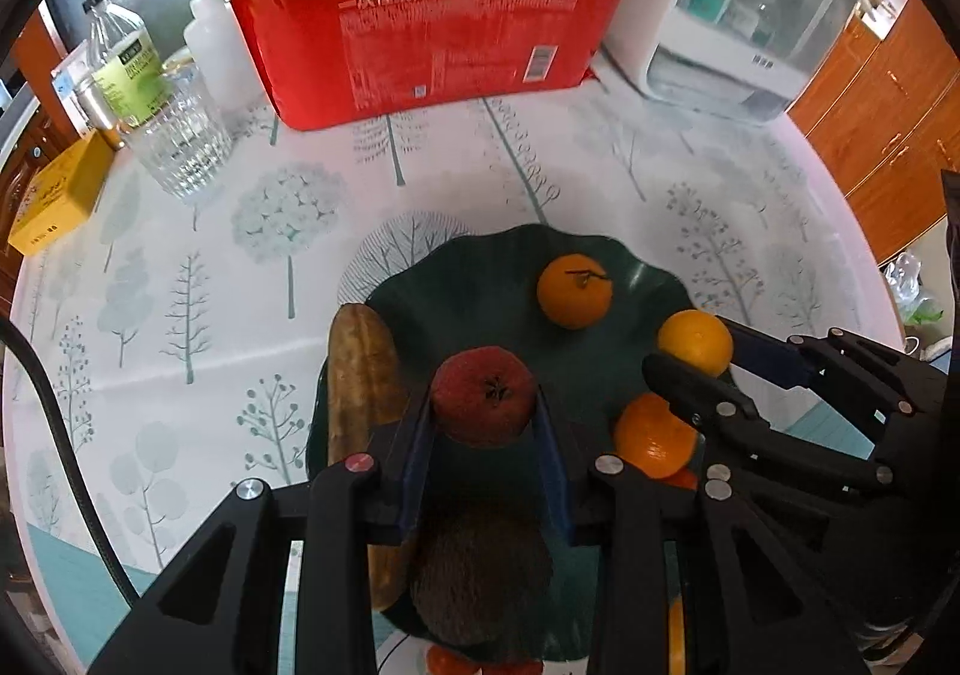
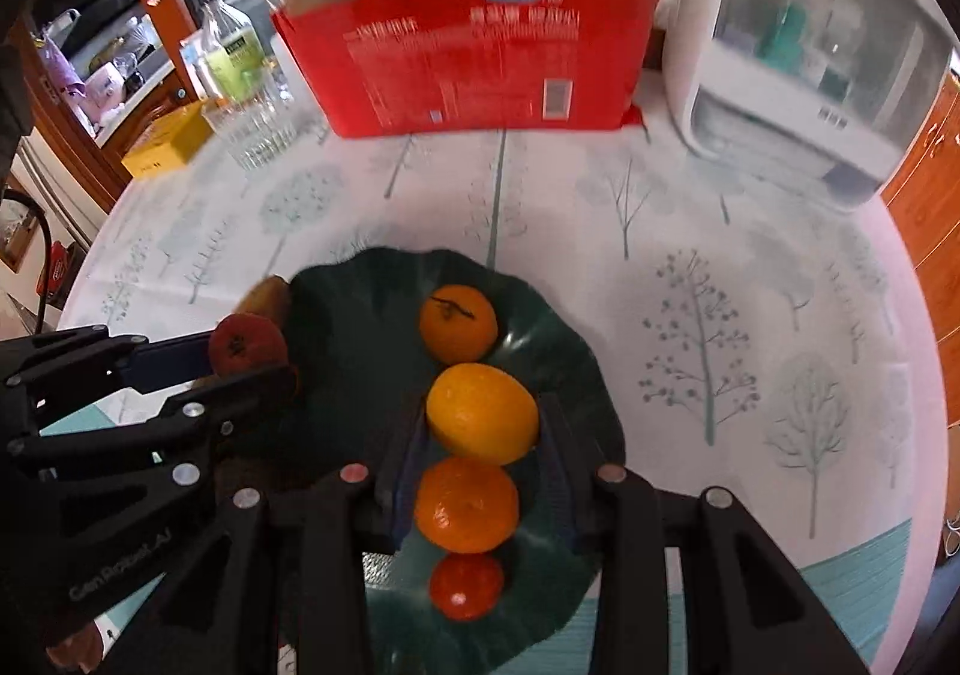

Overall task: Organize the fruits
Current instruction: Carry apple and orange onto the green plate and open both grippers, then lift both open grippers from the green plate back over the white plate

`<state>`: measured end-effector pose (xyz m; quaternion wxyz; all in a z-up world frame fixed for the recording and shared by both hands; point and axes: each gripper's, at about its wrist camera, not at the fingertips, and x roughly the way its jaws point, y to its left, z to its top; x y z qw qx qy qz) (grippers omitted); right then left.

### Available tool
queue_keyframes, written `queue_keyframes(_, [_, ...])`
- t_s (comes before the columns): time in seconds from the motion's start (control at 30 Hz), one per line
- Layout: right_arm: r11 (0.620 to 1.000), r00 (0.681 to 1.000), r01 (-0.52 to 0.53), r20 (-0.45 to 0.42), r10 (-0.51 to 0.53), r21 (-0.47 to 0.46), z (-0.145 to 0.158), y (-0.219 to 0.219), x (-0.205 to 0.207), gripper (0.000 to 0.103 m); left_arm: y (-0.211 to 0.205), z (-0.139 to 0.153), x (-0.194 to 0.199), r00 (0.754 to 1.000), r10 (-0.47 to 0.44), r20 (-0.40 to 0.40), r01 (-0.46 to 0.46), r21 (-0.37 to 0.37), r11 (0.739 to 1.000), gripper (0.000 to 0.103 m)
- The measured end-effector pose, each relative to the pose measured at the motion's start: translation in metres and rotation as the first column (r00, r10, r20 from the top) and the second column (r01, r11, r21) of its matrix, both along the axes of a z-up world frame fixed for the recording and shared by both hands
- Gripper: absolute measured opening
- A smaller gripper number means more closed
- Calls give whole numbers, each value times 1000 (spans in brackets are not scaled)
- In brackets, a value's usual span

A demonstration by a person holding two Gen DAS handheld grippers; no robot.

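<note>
A dark green wavy plate (image 1: 480, 285) (image 2: 360, 303) sits on the tree-print tablecloth. My left gripper (image 1: 483, 405) is shut on a red apple (image 1: 483, 396) (image 2: 247, 345) above the plate. My right gripper (image 2: 483, 423) (image 1: 690, 363) is shut on a yellow-orange citrus (image 2: 482, 414) (image 1: 696, 342) over the plate's right side. On the plate lie an orange with a stem (image 1: 574, 291) (image 2: 458, 322), another orange (image 1: 654, 435) (image 2: 466, 504), a small red fruit (image 2: 466, 585), a brown kiwi (image 1: 480, 579) and a long brownish fruit (image 1: 360, 375).
A red pack of paper cups (image 1: 432, 27) (image 2: 480, 45) stands at the back. A glass (image 1: 180, 141), bottles (image 1: 123, 57) and a yellow box (image 1: 57, 195) stand back left. A white appliance (image 1: 744, 15) (image 2: 810, 63) stands back right. Wooden cabinets (image 1: 888, 105) lie beyond the table's edge.
</note>
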<state>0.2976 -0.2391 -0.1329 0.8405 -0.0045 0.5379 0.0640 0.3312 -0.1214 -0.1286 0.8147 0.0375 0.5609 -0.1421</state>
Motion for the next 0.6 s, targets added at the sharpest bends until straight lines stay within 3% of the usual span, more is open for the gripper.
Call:
queue_keyframes(0.37, [999, 999, -40, -36, 40, -12, -24, 4, 4, 36, -3, -15, 7, 1000, -11, -10, 11, 22, 1000, 33])
queue_keyframes(0.53, [997, 997, -70, -30, 70, 10, -21, 8, 0, 37, -2, -8, 2, 1000, -12, 9, 12, 11, 1000, 53])
queue_keyframes(0.6, [997, 997, -74, -27, 75, 17, -19, 9, -1, 37, -2, -3, -2, 1000, -8, 25, 8, 10, 1000, 56])
